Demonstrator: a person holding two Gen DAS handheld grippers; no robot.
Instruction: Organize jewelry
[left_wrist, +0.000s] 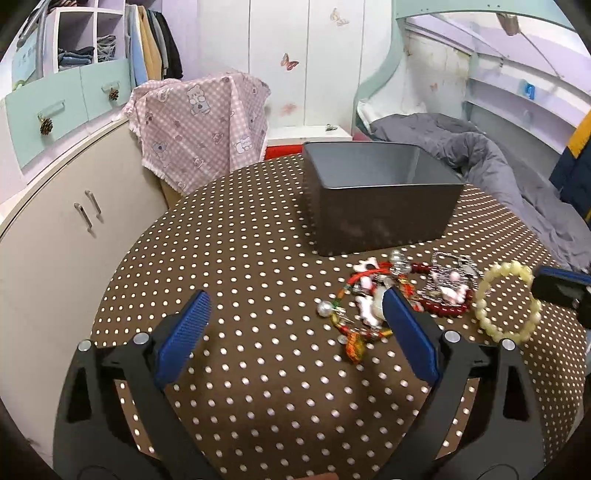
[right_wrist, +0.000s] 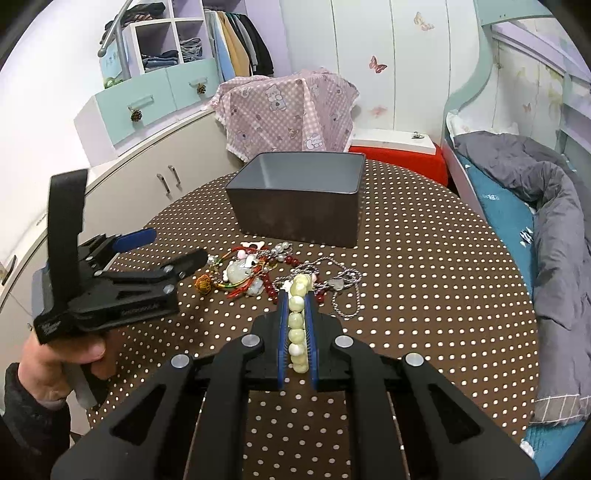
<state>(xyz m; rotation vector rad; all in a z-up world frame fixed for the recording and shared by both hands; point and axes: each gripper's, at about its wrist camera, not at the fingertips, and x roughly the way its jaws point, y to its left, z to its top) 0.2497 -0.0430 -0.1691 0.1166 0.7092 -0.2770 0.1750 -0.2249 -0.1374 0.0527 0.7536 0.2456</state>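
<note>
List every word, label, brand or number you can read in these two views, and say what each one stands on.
No text here reads clearly.
Left gripper: pale raised lettering on the side of its black body, too small and blurred to read.
Same gripper, butt end of its handle above the hand: a small pale mark, illegible.
Grey box, beaded bracelet and polka-dot tablecloth: no writing visible.

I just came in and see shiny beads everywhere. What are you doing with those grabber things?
A person is tidying jewelry on a dotted table. The right gripper is shut on a pale bead bracelet. The left gripper is open, empty, beside the tangled jewelry pile. The grey box behind looks empty as far as its inside shows.
</note>
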